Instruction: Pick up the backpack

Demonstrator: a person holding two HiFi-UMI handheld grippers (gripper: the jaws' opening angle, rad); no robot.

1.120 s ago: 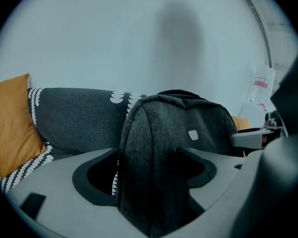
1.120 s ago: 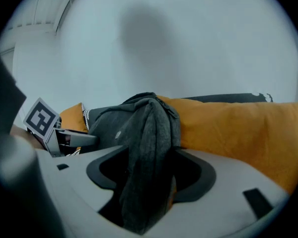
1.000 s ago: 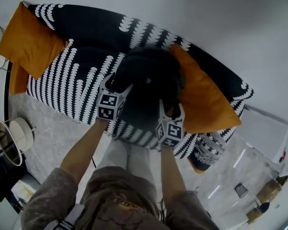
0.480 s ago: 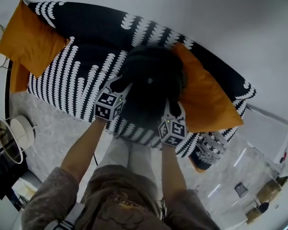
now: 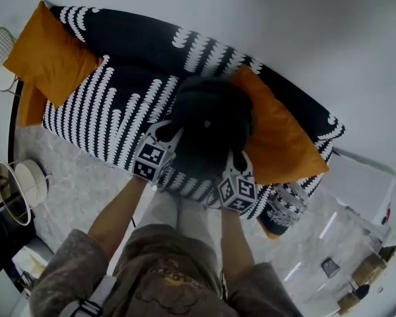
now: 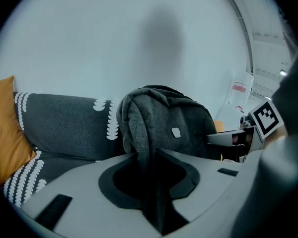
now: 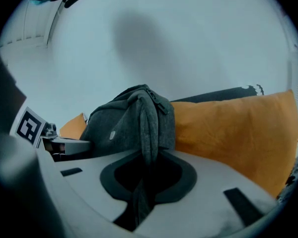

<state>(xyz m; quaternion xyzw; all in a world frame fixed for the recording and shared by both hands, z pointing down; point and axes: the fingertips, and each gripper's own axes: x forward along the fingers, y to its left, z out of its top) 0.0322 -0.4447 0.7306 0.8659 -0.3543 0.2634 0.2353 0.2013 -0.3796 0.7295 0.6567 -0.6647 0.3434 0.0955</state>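
Observation:
A dark grey backpack (image 5: 208, 121) stands on the black-and-white patterned sofa (image 5: 112, 104), against an orange cushion (image 5: 277, 140). My left gripper (image 5: 170, 129) grips the backpack's left side; its jaws have just been closing and pinch a grey shoulder strap (image 6: 139, 143). On the other side my right gripper (image 5: 236, 158) has just been closing too, and it clamps the other strap (image 7: 149, 133). The backpack's body (image 6: 176, 125) rises behind the left jaws, and in the right gripper view the backpack (image 7: 124, 125) leans beside the orange cushion (image 7: 228, 128).
A second orange cushion (image 5: 49, 55) lies at the sofa's left end. A round wire-frame side table (image 5: 16, 183) stands on the pale floor at left. A plain white wall (image 5: 303, 38) is behind the sofa. The person's legs stand close to the sofa's front edge.
Both grippers have closed on the backpack's straps, having stood open beside it a second ago. The backpack and both grippers sit slightly higher and nearer the person.

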